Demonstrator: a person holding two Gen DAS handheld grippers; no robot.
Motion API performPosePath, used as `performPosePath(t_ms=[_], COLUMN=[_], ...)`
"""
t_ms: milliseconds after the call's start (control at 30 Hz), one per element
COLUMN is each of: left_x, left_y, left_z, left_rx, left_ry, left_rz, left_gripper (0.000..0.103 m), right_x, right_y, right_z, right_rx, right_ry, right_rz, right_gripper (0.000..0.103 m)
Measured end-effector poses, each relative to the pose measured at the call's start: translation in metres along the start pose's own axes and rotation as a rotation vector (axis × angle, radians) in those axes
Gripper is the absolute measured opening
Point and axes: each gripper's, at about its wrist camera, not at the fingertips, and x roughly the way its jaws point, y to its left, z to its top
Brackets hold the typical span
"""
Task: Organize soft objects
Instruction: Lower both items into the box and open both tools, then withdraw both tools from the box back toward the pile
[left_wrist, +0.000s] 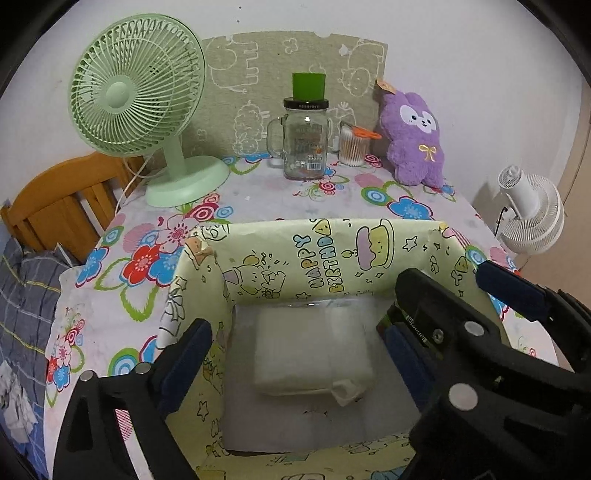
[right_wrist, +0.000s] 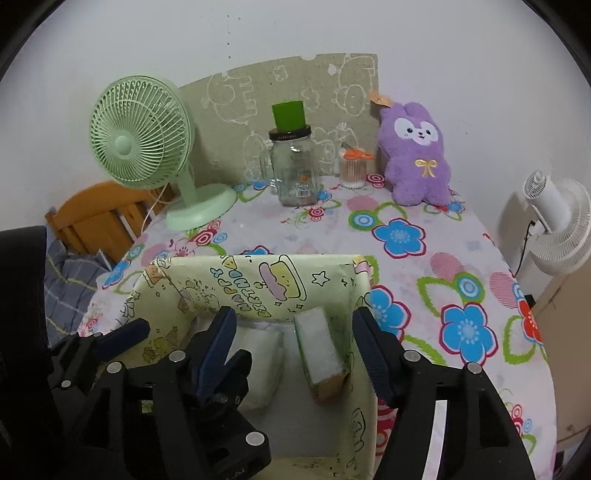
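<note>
- Now we judge both releases into the pale yellow cartoon-print box (right_wrist: 258, 295) done: the left hand-held gripper (left_wrist: 295, 354) stands wide open over the flat white soft pack (left_wrist: 314, 350), touching nothing.
- The right hand-held gripper (right_wrist: 291, 347) is open too, its fingers either side of the white-and-yellow sponge block (right_wrist: 321, 354), clear of it.
- We should lift both straight up, avoiding the box walls.
- The pack lies flat, long axis across the box; the sponge stands on edge, long axis towards the far wall.
- The purple plush rabbit (right_wrist: 417, 158) sits upright at the worktop's (right_wrist: 443, 236) back, probably next.

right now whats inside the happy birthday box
A white tissue pack lies flat on the floor of the box; a sponge leans on edge against its right wall. The near corners are hidden by the black gripper frames.
</note>
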Motion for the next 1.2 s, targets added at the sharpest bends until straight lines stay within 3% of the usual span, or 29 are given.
performPosePath(t_ms=[67,567,1000,1200], left_x=[-0.005,-0.063,-0.115,-0.134], left_y=[0.0,-0.006,-0.011,-0.015], left_z=[0.0,-0.01,-0.027,-0.037], left_rx=[0.0,0.019,0.027,0.038], left_ry=[-0.007,-0.113,-0.205,-0.246], left_rz=[-0.006,-0.038,-0.05,-0.051], left_gripper=[0.099,0.1,0.1,0.1], right_x=[-0.005,-0.06,-0.114,-0.141], right_y=[0.0,0.002,0.011,0.015], right_z=[0.0,-0.001,-0.014,-0.022], right_rx=[0.001,0.008,-0.001,-0.03], right_ry=[-0.012,-0.1,-0.155,-0.204], right_rz=[-0.014,0.0,0.054,0.014], right_gripper=[0.079,0.098,0.1,0.1])
